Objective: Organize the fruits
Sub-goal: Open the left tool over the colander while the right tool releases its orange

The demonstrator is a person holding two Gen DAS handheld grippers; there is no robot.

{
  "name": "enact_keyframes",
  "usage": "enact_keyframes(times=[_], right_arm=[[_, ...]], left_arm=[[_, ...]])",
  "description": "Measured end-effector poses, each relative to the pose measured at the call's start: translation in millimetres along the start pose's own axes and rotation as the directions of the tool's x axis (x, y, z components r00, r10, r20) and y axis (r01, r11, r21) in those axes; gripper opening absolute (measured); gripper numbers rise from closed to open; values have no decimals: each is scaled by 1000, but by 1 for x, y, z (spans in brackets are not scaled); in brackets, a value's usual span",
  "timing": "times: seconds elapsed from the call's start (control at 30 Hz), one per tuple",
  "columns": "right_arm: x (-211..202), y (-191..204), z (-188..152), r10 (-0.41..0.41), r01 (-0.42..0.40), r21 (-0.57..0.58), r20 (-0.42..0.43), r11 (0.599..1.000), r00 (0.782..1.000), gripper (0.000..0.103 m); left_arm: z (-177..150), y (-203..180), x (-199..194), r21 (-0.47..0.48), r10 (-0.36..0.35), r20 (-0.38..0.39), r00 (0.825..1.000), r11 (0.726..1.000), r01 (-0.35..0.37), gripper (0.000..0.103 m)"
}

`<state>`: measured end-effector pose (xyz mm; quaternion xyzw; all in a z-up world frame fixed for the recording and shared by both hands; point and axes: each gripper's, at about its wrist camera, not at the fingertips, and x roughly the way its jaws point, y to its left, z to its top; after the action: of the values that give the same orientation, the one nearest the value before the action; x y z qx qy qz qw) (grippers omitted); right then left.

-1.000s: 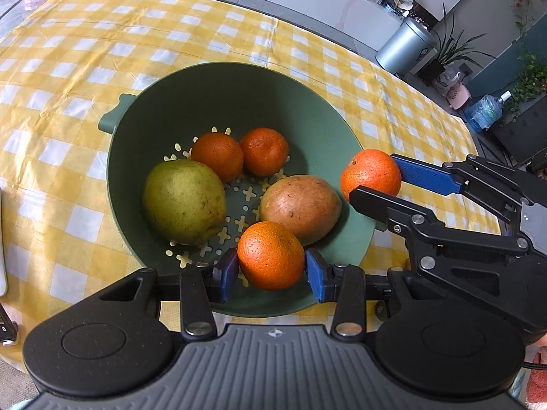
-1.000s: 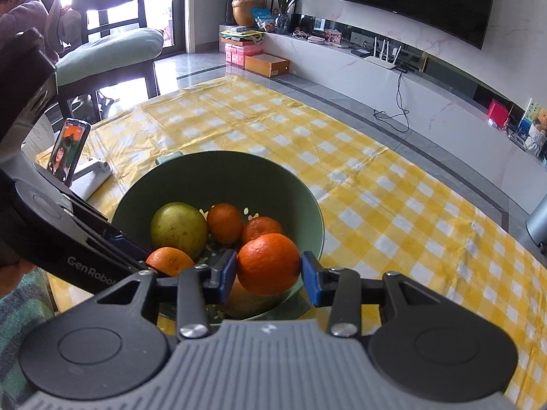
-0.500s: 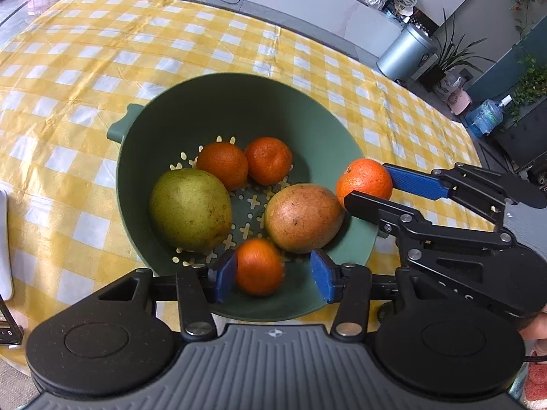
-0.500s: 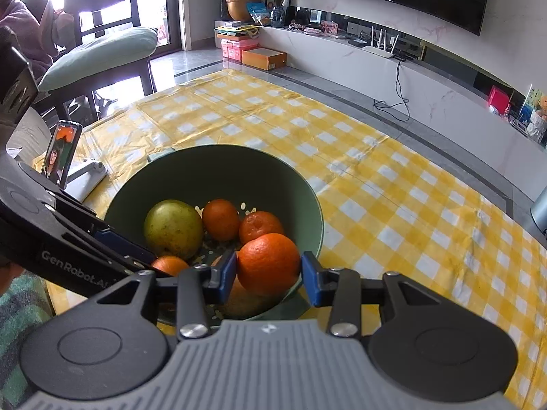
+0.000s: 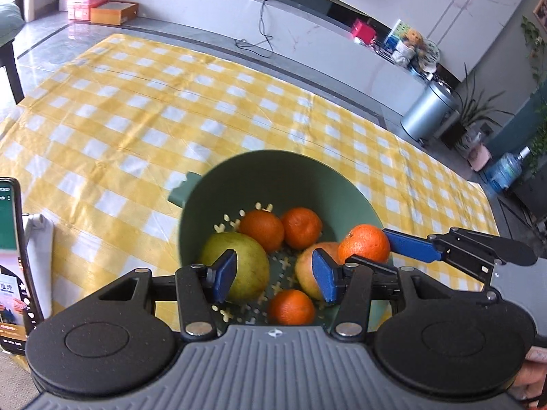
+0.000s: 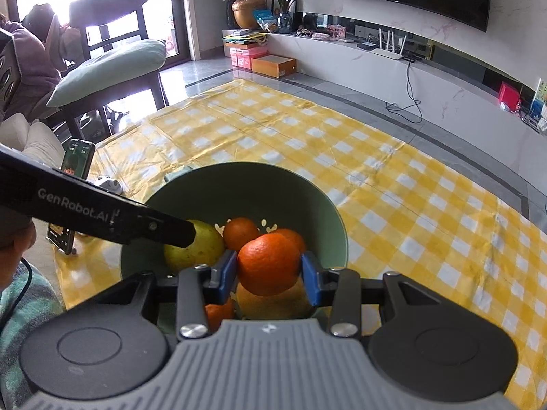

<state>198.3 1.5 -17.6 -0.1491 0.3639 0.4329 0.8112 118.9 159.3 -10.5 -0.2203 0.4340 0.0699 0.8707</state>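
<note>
A green colander bowl (image 5: pixel 273 177) stands on the yellow checked tablecloth. It holds a green pear (image 5: pixel 249 273), a reddish mango (image 5: pixel 304 273) and three oranges, the nearest orange (image 5: pixel 290 307) lying at the front of the bowl. My left gripper (image 5: pixel 273 276) hovers above that fruit, open, with nothing between its blue pads. My right gripper (image 6: pixel 269 275) is shut on another orange (image 6: pixel 268 263) and holds it over the bowl's (image 6: pixel 246 188) near right rim. In the left wrist view that held orange (image 5: pixel 364 244) shows at the right, clamped between the right gripper's fingers (image 5: pixel 410 247).
A phone (image 5: pixel 10 263) leans on a white stand at the table's left edge. A chair (image 6: pixel 112 51) with a cushion and a seated person (image 6: pixel 30 61) are beyond the left side. The cloth (image 5: pixel 171 102) stretches far behind the bowl. A metal bin (image 5: pixel 427 112) stands on the floor.
My left gripper opened and let go of its orange, which now lies in the bowl. The gripper then rose and tipped upward. The right gripper kept its orange and stayed put.
</note>
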Motion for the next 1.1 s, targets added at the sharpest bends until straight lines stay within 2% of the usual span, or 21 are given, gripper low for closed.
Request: enact_keyframes(times=[0.2,0.37,0.53,0.77,1.1], right_arm=[[17,20,9,36,-36,-61,-10,998,999,38],[35,30,12,70,-73,-91,-36,993,997,38],[49,36,11,69,-76,-116,-65,990,995,39],[52,30,15,90,-95,-82,-64,992,994,40],[39,31,5,77,-83,-100,-66,992,995,41]], left_arm=[[3,11,0,-35,30,33,999,999,-29,59],[4,17,2,-40,44,35,998,998,-43,59],[4,20,4,-47,42,30,999,998,-41,59],[4,20,6,-47,44,27,999,998,-42,59],[3,17,5,-46,51,27,998,998,-50,59]])
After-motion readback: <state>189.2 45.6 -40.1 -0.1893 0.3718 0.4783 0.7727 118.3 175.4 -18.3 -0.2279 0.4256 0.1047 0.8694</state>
